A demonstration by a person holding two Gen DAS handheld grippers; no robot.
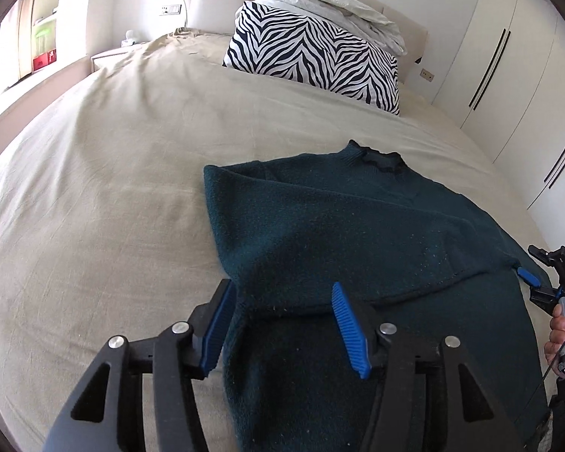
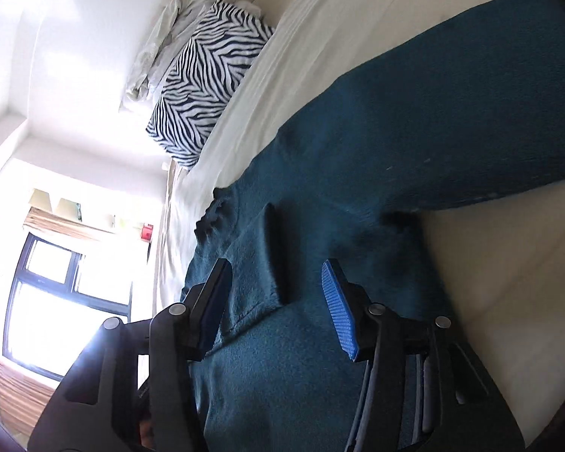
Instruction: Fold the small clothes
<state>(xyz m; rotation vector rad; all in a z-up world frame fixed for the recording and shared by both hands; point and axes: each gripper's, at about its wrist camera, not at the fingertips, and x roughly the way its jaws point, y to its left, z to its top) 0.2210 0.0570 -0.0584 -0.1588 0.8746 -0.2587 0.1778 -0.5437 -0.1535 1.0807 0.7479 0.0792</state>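
Left wrist view shows your left gripper (image 1: 282, 324) with its jaws spread wide and nothing between the pads; the dark teal sweater (image 1: 342, 226) lies flat on the beige bedsheet (image 1: 105, 196), its left edge running between those jaws and its collar pointing away from them. Right wrist view shows your right gripper (image 2: 278, 301) also gaping, rolled sideways, with a raised fold of the sweater (image 2: 395, 120) standing between the jaws and one sleeve stretching beyond them.

Your likely trouble is grabbing a single layer, or catching the sheet with it: the knit is thick, fuzzy and limp, and the sheet beneath is soft and creased, so a low pinch could lift both. An uneven lift would drag the sweater crooked. The ribbed blue pads (image 1: 348, 329) should bite the nap well. Ahead of the jaws sits a zebra-print pillow (image 1: 312, 56), well apart.
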